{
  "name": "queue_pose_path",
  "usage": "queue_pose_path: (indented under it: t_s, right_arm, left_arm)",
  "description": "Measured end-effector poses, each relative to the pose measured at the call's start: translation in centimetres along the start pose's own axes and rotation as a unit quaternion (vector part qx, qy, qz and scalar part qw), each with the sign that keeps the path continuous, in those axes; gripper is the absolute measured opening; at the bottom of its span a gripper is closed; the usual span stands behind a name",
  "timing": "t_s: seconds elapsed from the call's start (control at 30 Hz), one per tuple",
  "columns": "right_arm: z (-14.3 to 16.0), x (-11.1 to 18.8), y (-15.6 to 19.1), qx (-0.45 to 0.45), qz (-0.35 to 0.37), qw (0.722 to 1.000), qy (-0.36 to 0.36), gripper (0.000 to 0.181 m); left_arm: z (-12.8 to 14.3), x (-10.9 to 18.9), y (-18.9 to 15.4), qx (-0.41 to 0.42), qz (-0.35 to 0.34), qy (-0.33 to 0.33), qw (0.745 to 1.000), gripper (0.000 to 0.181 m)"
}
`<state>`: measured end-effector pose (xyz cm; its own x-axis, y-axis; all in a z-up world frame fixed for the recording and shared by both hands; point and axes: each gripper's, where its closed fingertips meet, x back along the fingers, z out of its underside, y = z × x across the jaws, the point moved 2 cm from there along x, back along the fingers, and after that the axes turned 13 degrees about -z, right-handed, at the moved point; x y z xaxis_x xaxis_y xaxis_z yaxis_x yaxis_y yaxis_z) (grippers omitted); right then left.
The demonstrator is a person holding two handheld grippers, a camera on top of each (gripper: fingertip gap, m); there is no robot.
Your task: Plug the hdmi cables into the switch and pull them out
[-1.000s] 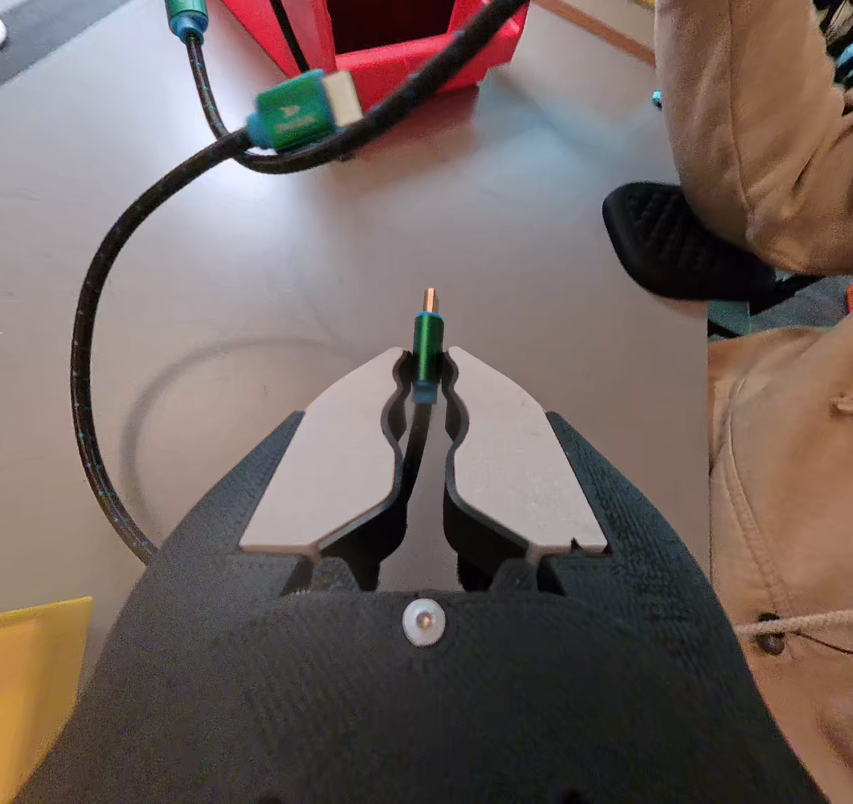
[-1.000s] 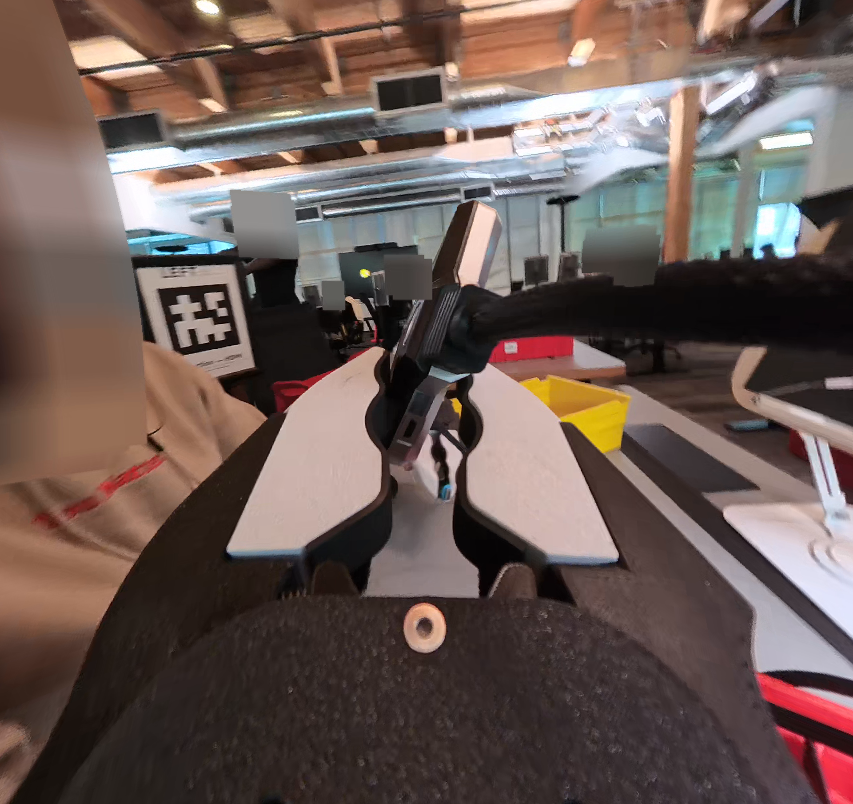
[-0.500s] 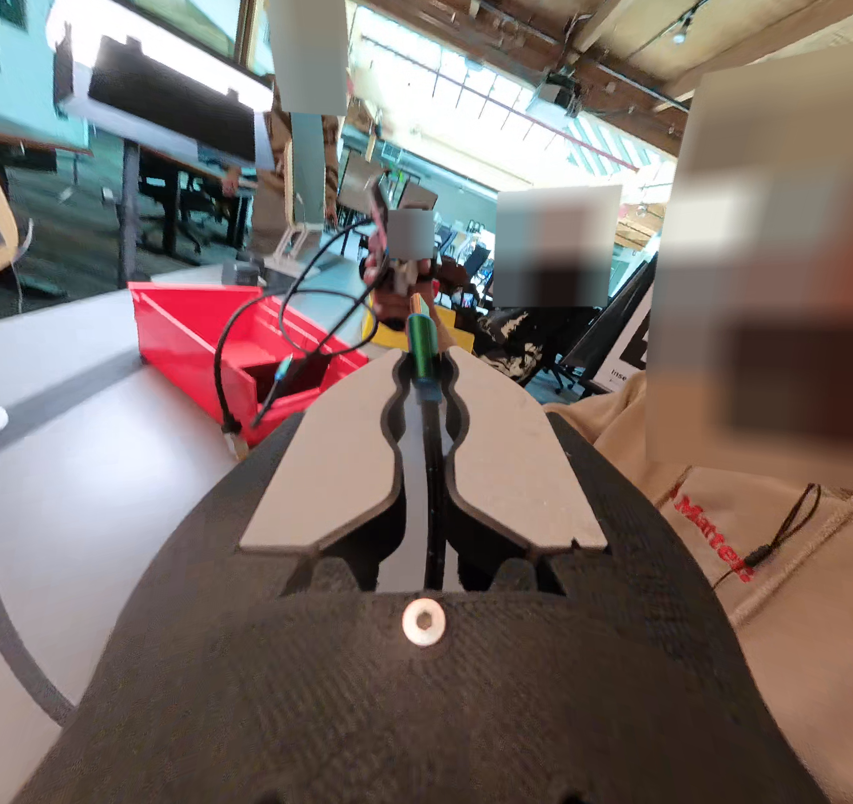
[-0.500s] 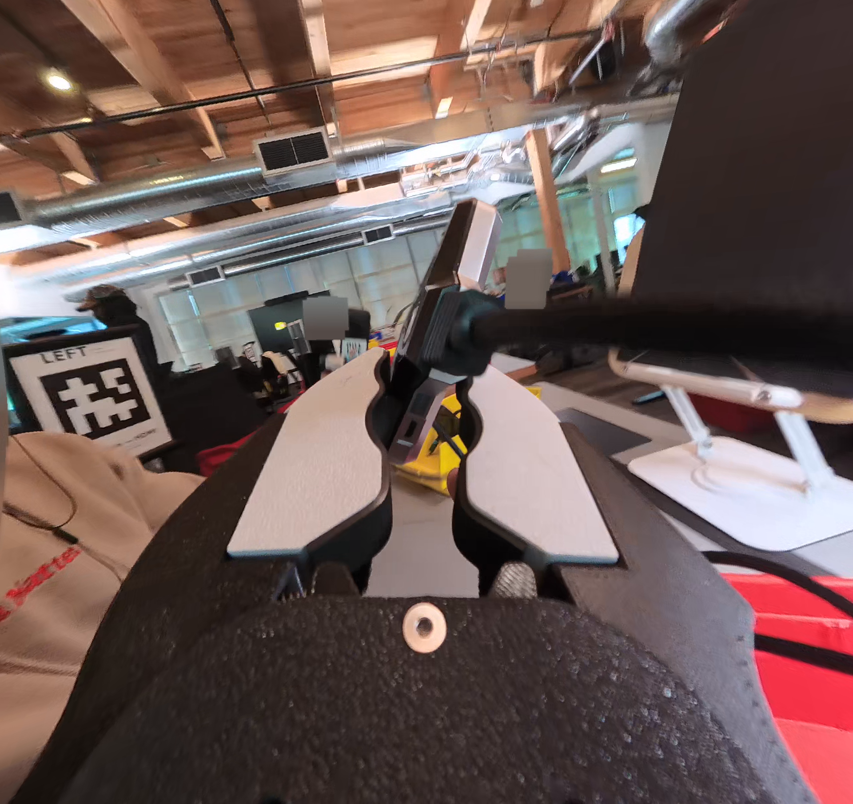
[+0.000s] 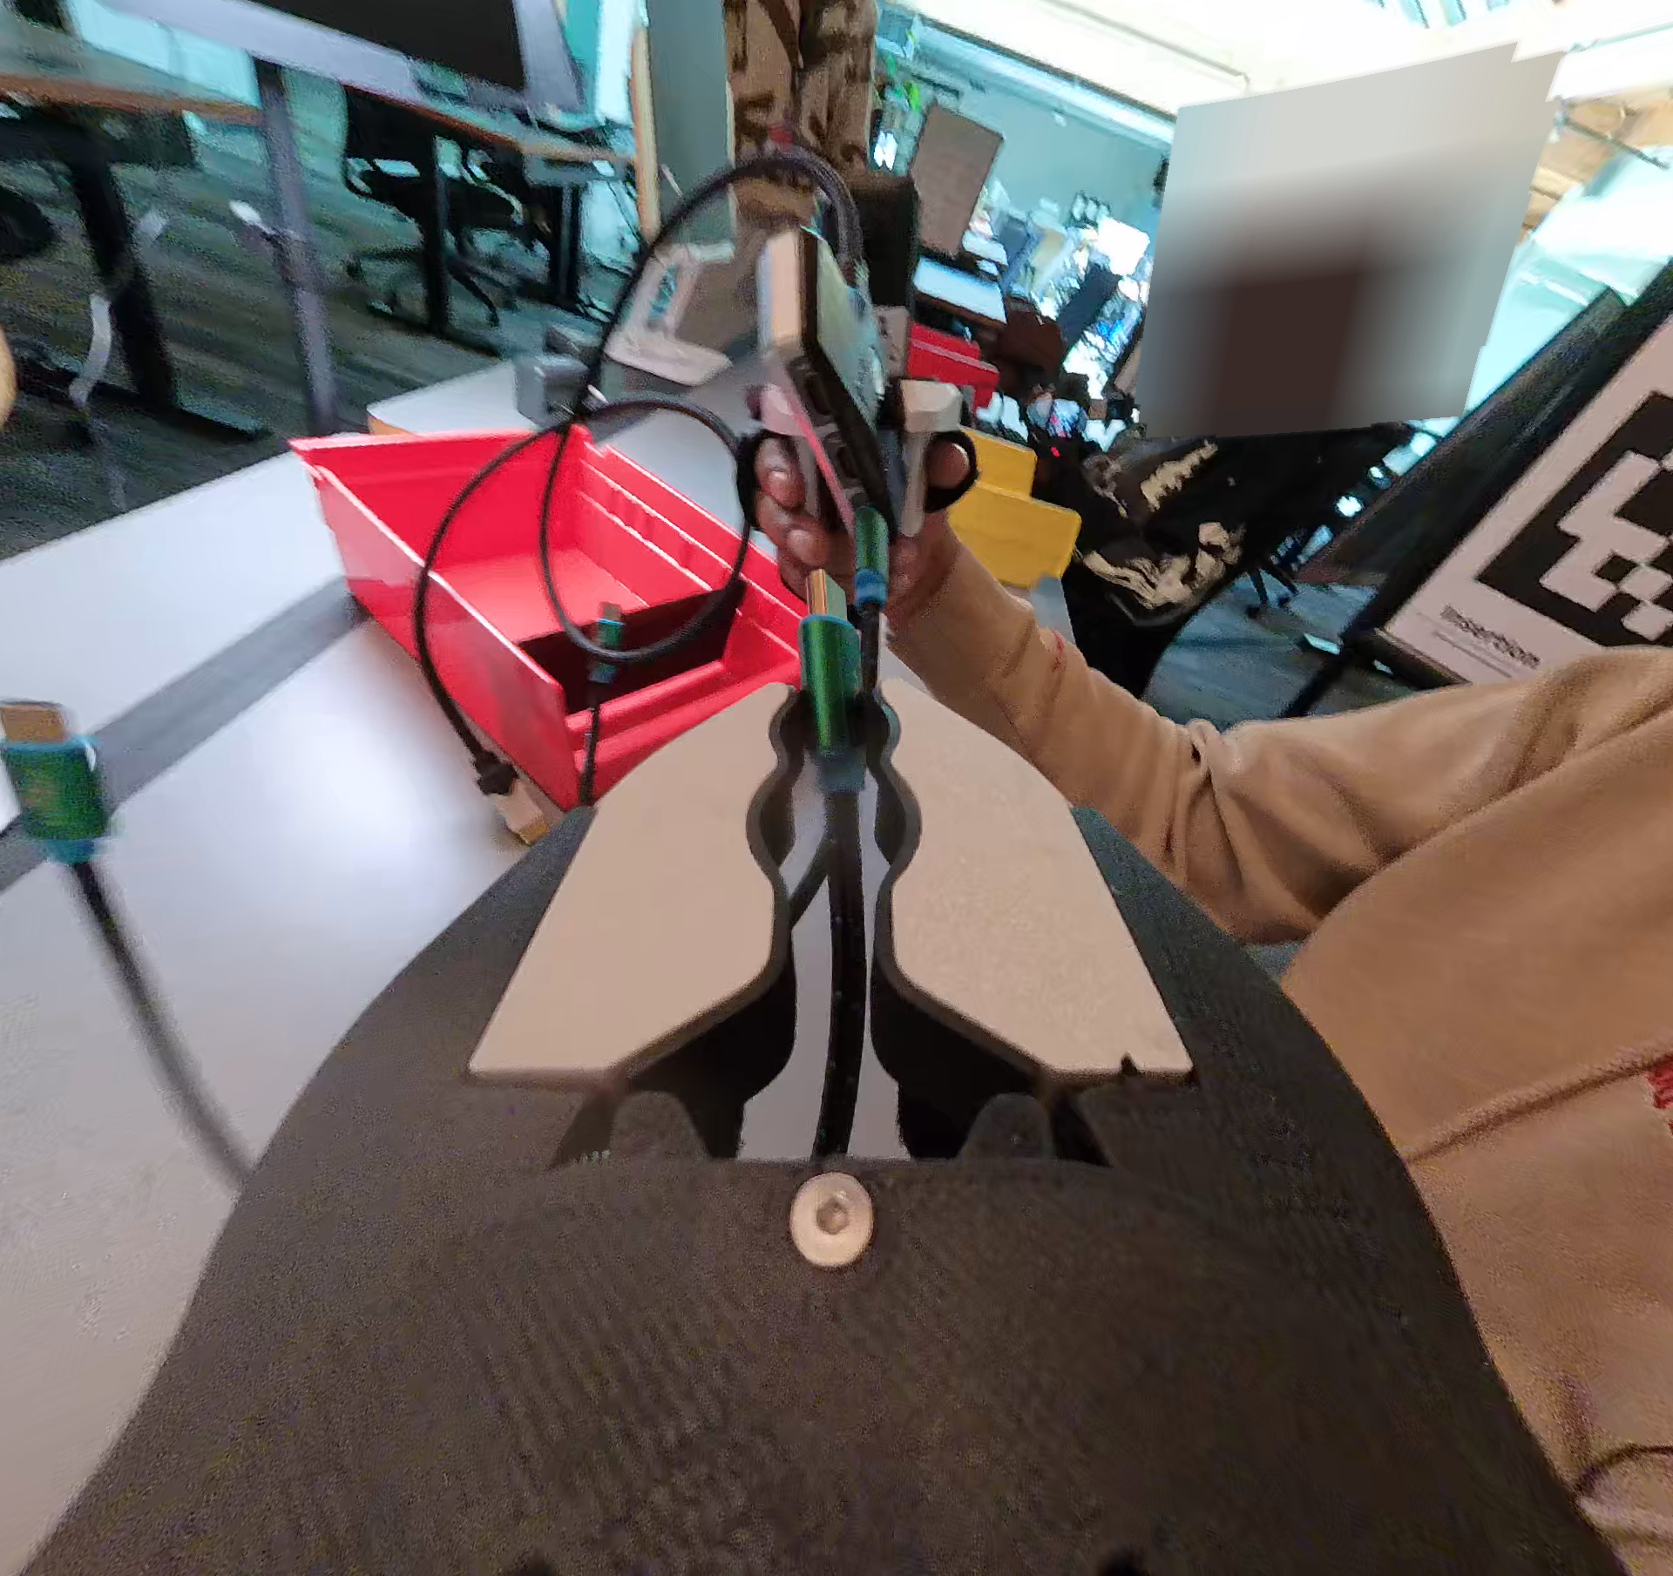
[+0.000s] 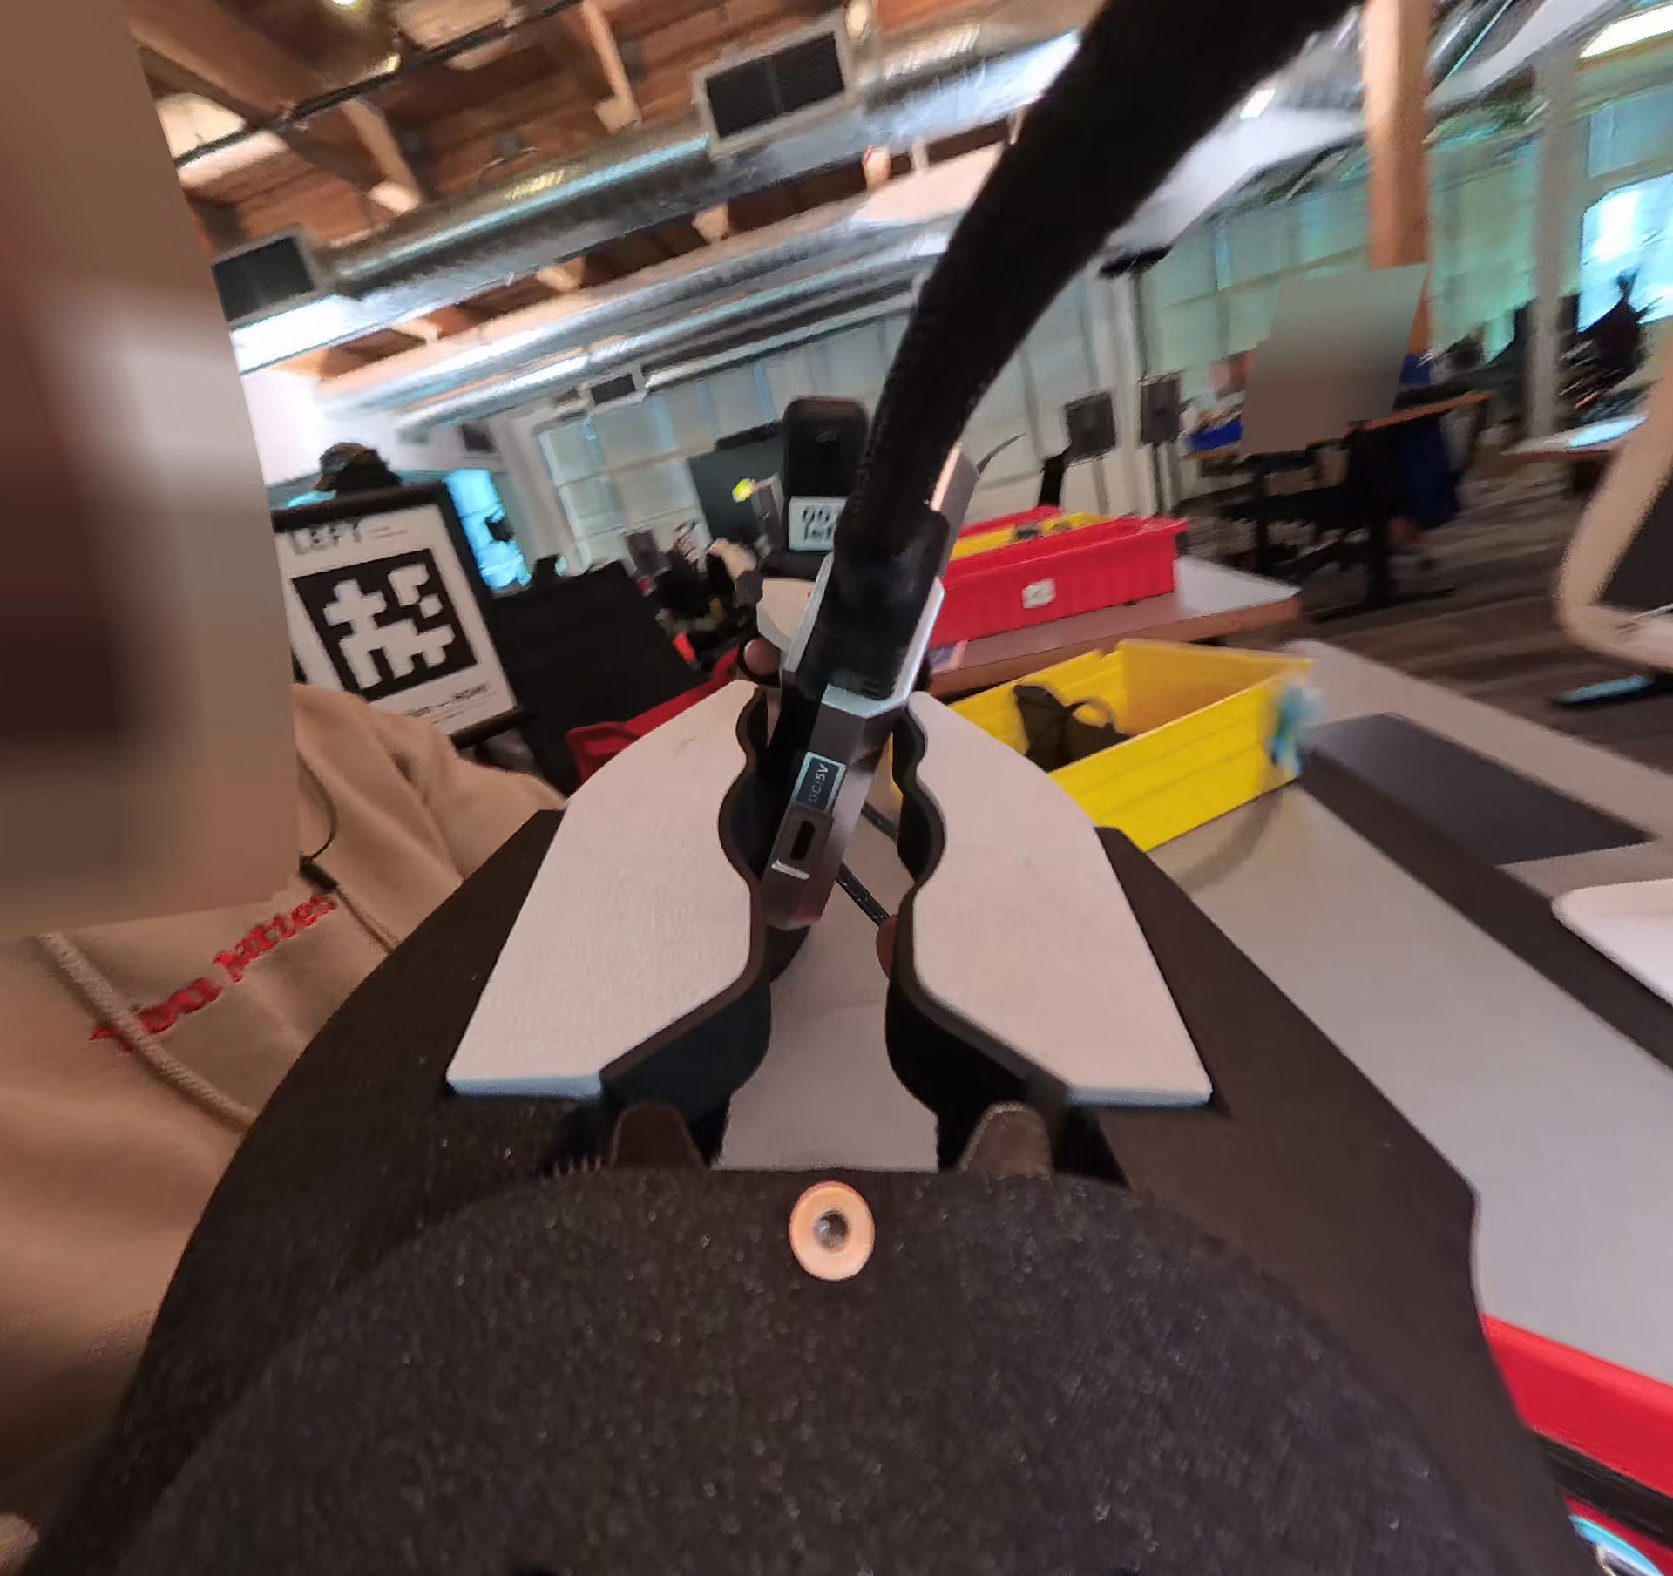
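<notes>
My left gripper (image 5: 831,709) is shut on a green HDMI plug (image 5: 828,673) whose gold tip (image 5: 819,596) points up at the switch. Its black cable runs back between the fingers. My right gripper (image 6: 828,718) is shut on the silver and black switch (image 6: 815,772) and holds it in the air. A thick black braided cable (image 6: 951,311) leaves the top of the switch. In the left wrist view the switch (image 5: 819,338) stands upright in the right gripper (image 5: 855,455), just above my plug. A second green plug (image 5: 871,541) sits at the lower end of the switch.
A red bin (image 5: 507,627) on the grey table (image 5: 272,854) holds black cable and one more green plug (image 5: 608,627). Another green plug (image 5: 50,786) hangs at the far left. A yellow bin (image 6: 1168,745) stands beyond the switch. A tan sleeve (image 5: 1222,781) is on the right.
My left gripper has swung up off the table and closed in on the switch with the green plug held. My right gripper has turned, and the thick cable now arcs upward.
</notes>
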<state>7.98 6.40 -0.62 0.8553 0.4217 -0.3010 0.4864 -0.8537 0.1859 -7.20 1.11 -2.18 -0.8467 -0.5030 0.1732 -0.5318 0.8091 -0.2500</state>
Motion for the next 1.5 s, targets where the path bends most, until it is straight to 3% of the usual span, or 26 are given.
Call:
queue_pose_path:
  t_s: [0.17,0.37,0.7,0.87,1.17,1.5]
  right_arm:
    - [2.8,-3.0,-0.6,-0.028,-0.035,0.998,0.053,0.025]
    - [5.4,-5.4,-0.5,-0.051,-0.06,0.991,0.111,0.025]
    - [6.5,-5.9,-0.8,-0.047,-0.055,0.988,0.135,0.025]
    - [6.3,-6.2,-1.5,-0.039,-0.019,0.99,0.135,0.035]
    - [5.4,-7.1,-3.0,-0.069,0.007,0.995,0.074,0.025]
    - [6.8,-7.3,-2.1,-0.055,-0.014,0.99,0.131,0.024]
  left_arm:
    - [1.8,-1.4,-1.4,-0.015,0.02,0.052,0.998,0.014]
    - [2.9,-1.5,-1.0,-0.051,-0.013,0.091,0.994,0.014]
    - [3.1,-1.0,-0.7,-0.061,-0.004,0.094,0.994,0.014]
    - [3.6,-1.4,-0.4,-0.064,-0.012,0.106,0.992,0.014]
    - [3.7,-1.4,0.4,-0.073,-0.044,0.107,0.991,0.014]
    - [3.6,-0.1,0.8,-0.081,-0.043,0.116,0.989,0.014]
